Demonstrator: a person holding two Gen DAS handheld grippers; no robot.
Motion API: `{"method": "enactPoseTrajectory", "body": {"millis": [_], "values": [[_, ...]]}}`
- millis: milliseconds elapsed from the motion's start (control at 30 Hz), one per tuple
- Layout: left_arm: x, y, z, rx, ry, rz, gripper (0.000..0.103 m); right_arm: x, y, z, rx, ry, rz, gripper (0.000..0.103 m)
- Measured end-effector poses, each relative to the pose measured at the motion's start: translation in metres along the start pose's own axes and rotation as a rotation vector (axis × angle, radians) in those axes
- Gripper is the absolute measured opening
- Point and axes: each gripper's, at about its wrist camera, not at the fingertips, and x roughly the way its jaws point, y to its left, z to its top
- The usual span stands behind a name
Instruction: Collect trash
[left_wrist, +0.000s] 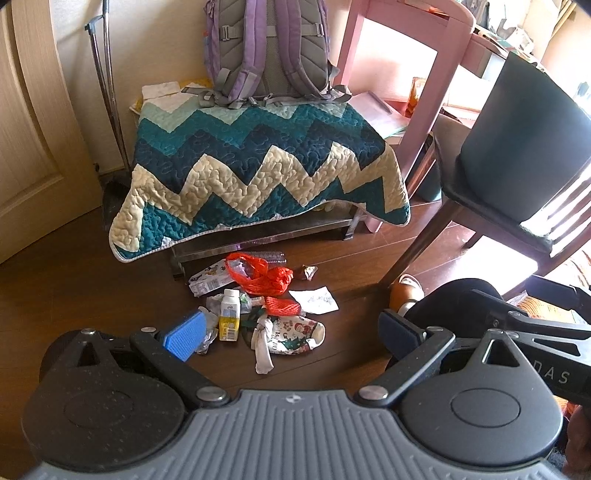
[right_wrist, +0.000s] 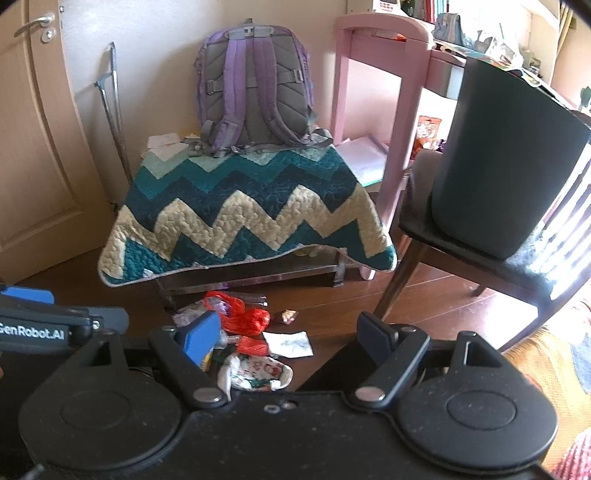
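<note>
Both spread-jawed grippers, left (left_wrist: 291, 334) and right (right_wrist: 290, 338), hold nothing above the floor (left_wrist: 74, 280) litter, whose yellow bottle (left_wrist: 229, 314) stands upright, cap pointing at the quilt (left_wrist: 258, 173), partly hidden.

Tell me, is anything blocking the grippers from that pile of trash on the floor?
Nothing visible does. Both the left gripper and right gripper are open above the trash pile, with only open floor around it.
</note>
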Motion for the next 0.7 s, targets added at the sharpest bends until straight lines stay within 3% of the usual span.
{"method": "enactPoseTrajectory", "body": {"millis": [700], "values": [[0.005,-0.005,0.002,-0.013,0.005,-0.003,0.1,0.009,-0.001,0.005,-0.008,0.044,0.006,0.081]]}}
